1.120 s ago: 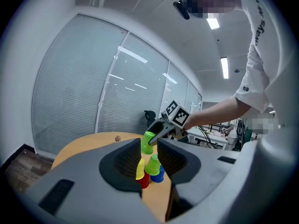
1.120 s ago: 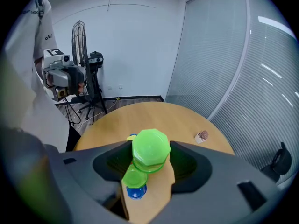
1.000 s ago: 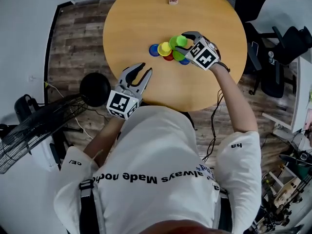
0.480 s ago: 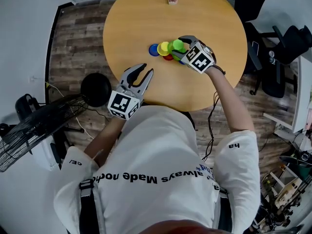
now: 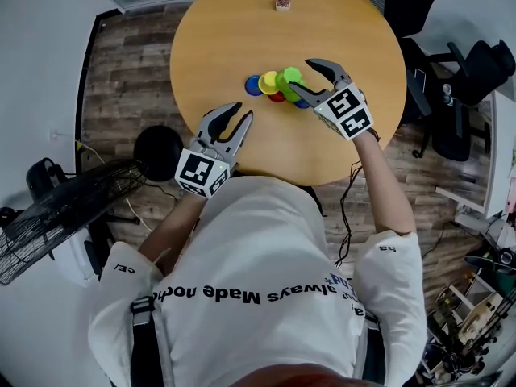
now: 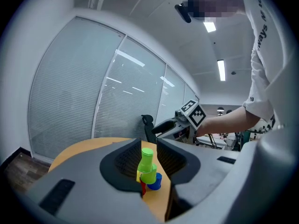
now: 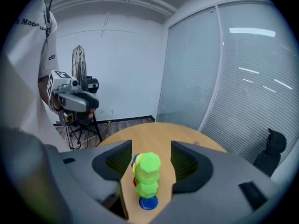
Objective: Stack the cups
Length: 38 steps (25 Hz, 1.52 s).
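Observation:
Several upturned plastic cups cluster on the round wooden table (image 5: 234, 22). A green cup (image 5: 290, 76) sits on top of another green cup (image 7: 147, 187), with a yellow cup (image 5: 268, 81), a red cup (image 5: 277, 96) and blue cups (image 5: 254, 85) around them. My right gripper (image 5: 301, 75) is just right of the green stack; its jaws are opening and the pads stand clear of the cup between them. My left gripper (image 5: 241, 112) hovers over the table's near edge, partly open and empty. Through its jaws the green stack (image 6: 147, 161) shows further off.
A small pinkish object (image 5: 282, 1) lies at the table's far side. Black office chairs (image 5: 476, 67) stand to the right. On the floor at the left are a fan (image 5: 64, 208) and a black round base (image 5: 157, 145).
My right gripper carried the green cup a little left onto the other green cup, then spread its jaws and drew back to the right. The left gripper barely moved.

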Each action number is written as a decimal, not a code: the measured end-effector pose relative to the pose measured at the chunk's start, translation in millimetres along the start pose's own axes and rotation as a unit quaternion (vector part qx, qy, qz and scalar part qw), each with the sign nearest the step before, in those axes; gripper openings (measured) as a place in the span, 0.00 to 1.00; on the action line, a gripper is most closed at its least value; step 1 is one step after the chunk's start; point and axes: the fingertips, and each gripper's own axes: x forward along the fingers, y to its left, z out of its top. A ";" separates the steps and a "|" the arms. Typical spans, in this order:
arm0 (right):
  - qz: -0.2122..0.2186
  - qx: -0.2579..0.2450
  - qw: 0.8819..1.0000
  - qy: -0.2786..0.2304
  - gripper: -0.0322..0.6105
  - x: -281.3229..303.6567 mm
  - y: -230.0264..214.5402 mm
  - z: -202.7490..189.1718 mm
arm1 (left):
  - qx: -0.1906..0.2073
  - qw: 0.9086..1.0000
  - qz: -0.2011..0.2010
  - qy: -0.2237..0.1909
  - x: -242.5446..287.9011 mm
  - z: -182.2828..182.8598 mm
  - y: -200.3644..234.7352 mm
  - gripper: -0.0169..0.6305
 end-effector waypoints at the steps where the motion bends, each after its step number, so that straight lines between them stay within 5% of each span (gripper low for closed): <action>1: -0.012 0.006 1.000 -0.013 0.48 -8.8 -0.7 4.7 | 0.001 1.000 -0.001 -0.005 1.3 5.1 -0.1 0.20; 7: -0.079 0.057 0.991 -0.089 0.32 -66.6 -1.3 28.1 | 0.013 0.999 -0.016 -0.028 9.8 40.7 -5.9 0.14; 15: -0.143 0.133 0.964 -0.183 0.18 -136.2 20.9 61.2 | 0.024 0.998 -0.044 -0.047 13.6 87.7 -24.0 0.09; 27: -0.209 0.143 0.943 -0.217 0.14 -193.2 53.6 107.5 | 0.043 0.996 -0.061 -0.044 12.1 132.2 -42.6 0.06; 38: -0.215 0.152 0.939 -0.221 0.12 -204.6 64.1 112.4 | 0.067 0.994 -0.059 -0.061 -0.6 153.2 -55.9 0.06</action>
